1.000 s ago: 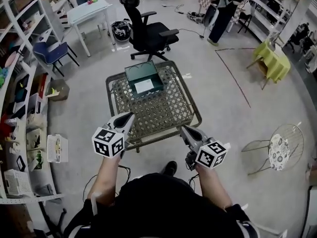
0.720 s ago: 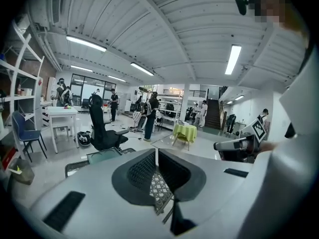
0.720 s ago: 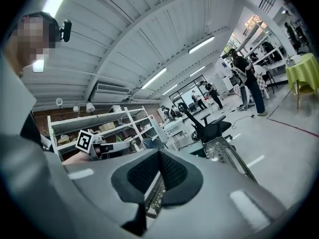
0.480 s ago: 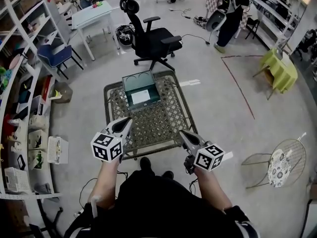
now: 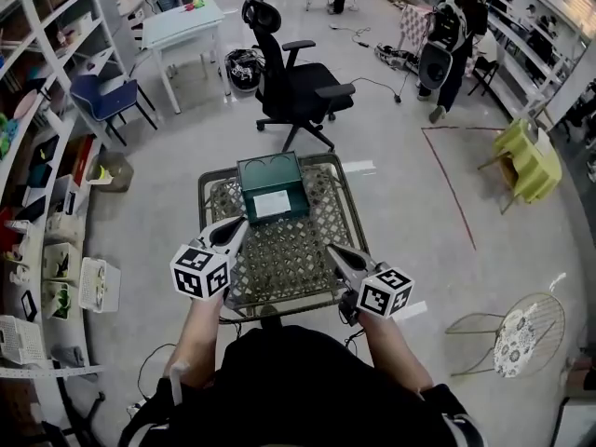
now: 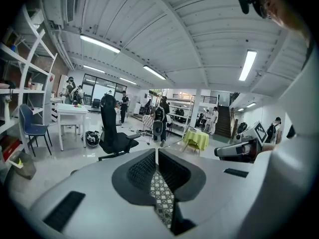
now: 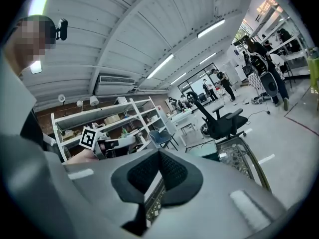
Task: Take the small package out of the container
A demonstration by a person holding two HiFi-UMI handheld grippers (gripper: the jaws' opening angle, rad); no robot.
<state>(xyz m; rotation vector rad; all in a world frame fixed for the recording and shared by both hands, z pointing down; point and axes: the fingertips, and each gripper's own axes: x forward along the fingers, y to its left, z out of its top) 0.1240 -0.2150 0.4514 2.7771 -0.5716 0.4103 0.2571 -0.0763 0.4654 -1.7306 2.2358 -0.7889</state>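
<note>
Both tongs, the left gripper (image 5: 238,223) and the right gripper (image 5: 332,250), have their jaws together with nothing held, and they point forward over the near edge of the lattice table (image 5: 279,264). The green container (image 5: 265,169) sits at the table's far edge, ahead of both grippers and nearer the left one. The white small package (image 5: 272,204) lies inside it, its long axis apparently running left to right.
</note>
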